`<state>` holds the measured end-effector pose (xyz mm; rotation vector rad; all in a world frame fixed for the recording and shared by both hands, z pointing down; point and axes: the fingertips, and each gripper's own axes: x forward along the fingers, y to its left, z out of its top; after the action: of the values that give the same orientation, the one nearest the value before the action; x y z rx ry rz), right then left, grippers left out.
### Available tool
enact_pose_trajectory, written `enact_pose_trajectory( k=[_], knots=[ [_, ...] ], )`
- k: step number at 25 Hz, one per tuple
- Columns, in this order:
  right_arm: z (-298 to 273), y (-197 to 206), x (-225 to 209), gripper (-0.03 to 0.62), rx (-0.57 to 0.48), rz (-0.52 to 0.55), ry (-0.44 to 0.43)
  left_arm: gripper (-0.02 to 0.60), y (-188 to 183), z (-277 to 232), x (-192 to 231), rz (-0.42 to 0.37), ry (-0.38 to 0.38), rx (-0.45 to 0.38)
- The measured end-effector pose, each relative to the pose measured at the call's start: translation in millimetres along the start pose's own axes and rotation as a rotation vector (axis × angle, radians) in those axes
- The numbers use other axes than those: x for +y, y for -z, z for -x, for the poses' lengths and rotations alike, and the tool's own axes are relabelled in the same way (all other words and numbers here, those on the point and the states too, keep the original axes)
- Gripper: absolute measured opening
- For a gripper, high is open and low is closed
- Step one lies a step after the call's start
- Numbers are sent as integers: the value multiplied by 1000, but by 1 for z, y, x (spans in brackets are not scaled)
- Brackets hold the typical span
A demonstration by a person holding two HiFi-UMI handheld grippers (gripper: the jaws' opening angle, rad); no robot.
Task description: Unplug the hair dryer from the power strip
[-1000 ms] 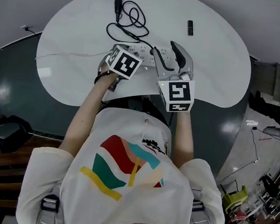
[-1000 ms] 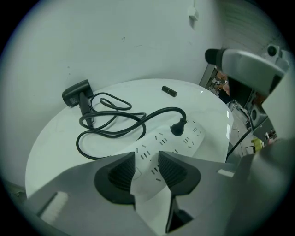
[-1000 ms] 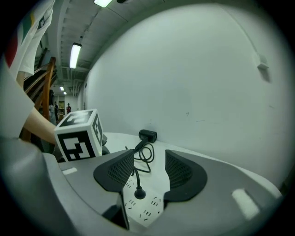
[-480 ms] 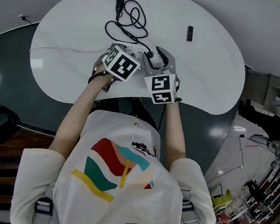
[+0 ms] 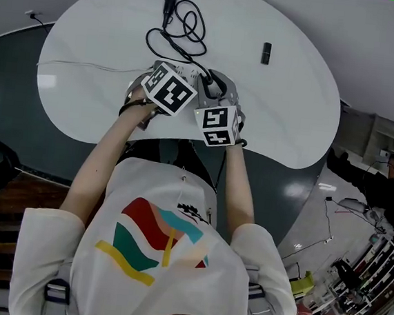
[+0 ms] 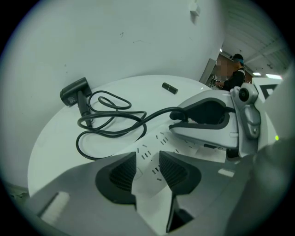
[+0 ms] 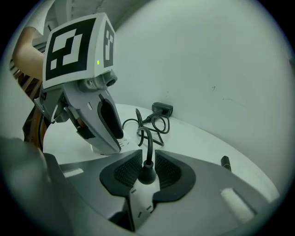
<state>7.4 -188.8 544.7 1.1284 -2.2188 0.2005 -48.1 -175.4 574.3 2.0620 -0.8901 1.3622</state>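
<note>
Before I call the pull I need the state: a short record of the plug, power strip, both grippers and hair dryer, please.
plug: black, still seated in the white power strip
right gripper: jaws have just been closing; pads now against the plug
left gripper: jaws apart astride the power strip, just opened a little; grip unclear
hair dryer: black, at the table far edge
cord: loose loops, slack

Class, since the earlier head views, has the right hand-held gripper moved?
Yes. The right hand-held gripper came left onto the power strip; its jaws have just been closing round the plug.
</note>
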Motion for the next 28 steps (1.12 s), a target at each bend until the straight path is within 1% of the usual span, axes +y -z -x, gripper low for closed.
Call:
enact_pose_trajectory(
  k=[2, 6, 11, 14, 22, 25, 27, 28],
  knots=[
    [-1, 0, 2, 84, -2, 10, -1, 155, 1, -1, 0, 3, 0, 4],
    [0, -1, 3, 77, -12, -1, -12, 156, 1, -1, 0, 16, -11, 17],
    [2, -4, 1, 64, -41, -103, -37, 155, 1, 0, -1, 13, -11, 40],
    [4, -5, 0, 61, -55, -136, -39, 155, 1, 0, -2, 10, -6, 61],
    [5, -5, -4, 58, -85, -173, -52, 156, -1, -3, -1, 6, 2, 68],
    [5, -5, -6, 58, -87, -187, -52, 156, -3, -3, -1, 11, 1, 52],
    [6, -8, -8, 58, -108, -228, -66, 156, -3, -3, 0, 17, -3, 39],
    [10, -15, -13, 58, -153, -287, -78, 156, -3, -3, 0, 18, -3, 40]
  ],
)
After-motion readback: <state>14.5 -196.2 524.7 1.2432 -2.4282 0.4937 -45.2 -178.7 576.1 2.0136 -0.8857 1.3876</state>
